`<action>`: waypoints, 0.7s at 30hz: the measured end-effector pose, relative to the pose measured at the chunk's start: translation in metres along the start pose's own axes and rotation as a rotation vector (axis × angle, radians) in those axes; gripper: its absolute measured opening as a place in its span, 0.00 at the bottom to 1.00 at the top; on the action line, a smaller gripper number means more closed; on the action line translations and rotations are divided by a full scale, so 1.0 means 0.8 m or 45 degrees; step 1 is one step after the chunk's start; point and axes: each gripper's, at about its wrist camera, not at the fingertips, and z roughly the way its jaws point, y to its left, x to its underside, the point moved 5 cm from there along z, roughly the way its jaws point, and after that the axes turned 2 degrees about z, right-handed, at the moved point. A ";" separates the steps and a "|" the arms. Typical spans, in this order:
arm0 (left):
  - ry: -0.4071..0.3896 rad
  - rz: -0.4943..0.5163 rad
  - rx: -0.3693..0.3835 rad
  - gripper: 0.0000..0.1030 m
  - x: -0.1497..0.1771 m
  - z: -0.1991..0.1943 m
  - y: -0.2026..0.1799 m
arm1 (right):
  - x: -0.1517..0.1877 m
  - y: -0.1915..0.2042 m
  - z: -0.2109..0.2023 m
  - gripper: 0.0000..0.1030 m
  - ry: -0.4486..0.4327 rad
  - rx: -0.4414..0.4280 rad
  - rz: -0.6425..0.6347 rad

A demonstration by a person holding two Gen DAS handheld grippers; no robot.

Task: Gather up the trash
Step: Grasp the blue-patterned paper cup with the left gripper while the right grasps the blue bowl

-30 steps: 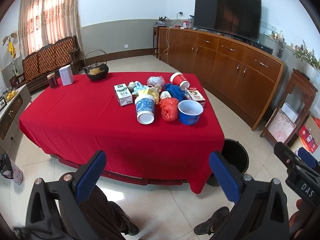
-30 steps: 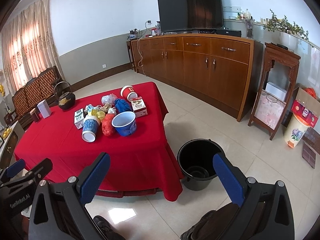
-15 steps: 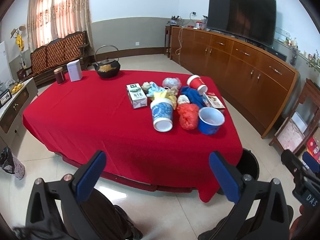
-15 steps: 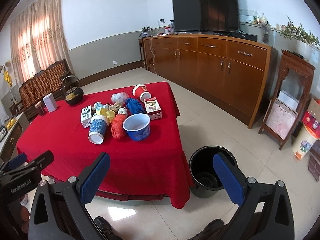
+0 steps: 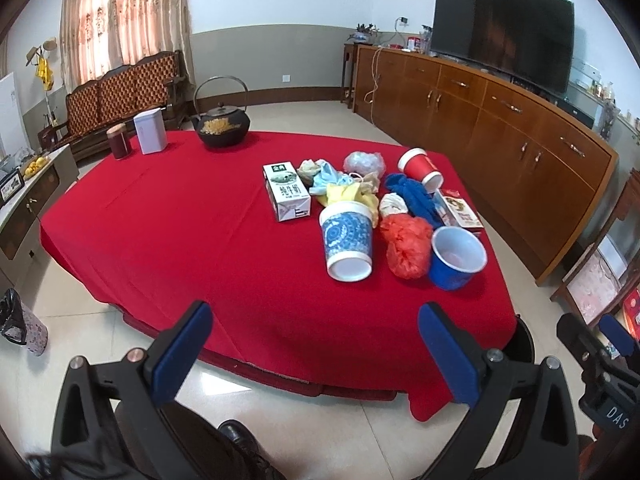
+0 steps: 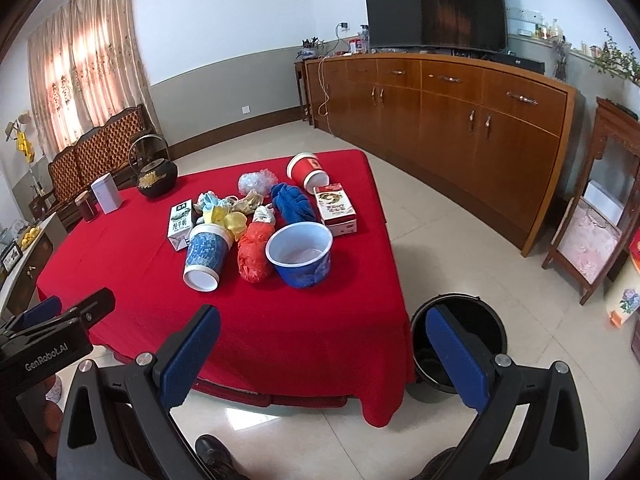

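A pile of trash lies on the red table: a blue paper cup on its side, a red plastic bag, a blue bowl, a milk carton, a red cup, a red-white box, blue cloth and crumpled wrappers. A black bucket stands on the floor by the table's right corner. My left gripper and right gripper are open and empty, short of the table's near edge.
A black teapot, a white tin and a dark jar stand at the table's far end. A long wooden sideboard with a TV lines the right wall. A sofa is at the back left.
Both grippers have moved closer to the table and the trash pile looks larger. Both stay open and empty.
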 end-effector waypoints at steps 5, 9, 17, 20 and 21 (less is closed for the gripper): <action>0.022 0.002 -0.005 1.00 -0.010 0.029 -0.002 | -0.008 0.009 0.044 1.00 0.048 -0.025 -0.006; 0.044 0.017 0.000 1.00 -0.018 0.058 -0.006 | -0.017 0.014 0.082 1.00 0.061 -0.018 -0.020; 0.084 0.029 0.009 1.00 -0.028 0.105 -0.012 | -0.020 0.015 0.157 1.00 0.133 -0.024 -0.042; 0.109 0.036 0.010 1.00 -0.029 0.123 -0.015 | -0.016 0.017 0.177 1.00 0.161 -0.035 -0.047; 0.115 0.038 0.011 1.00 -0.029 0.127 -0.015 | -0.014 0.018 0.186 1.00 0.171 -0.036 -0.053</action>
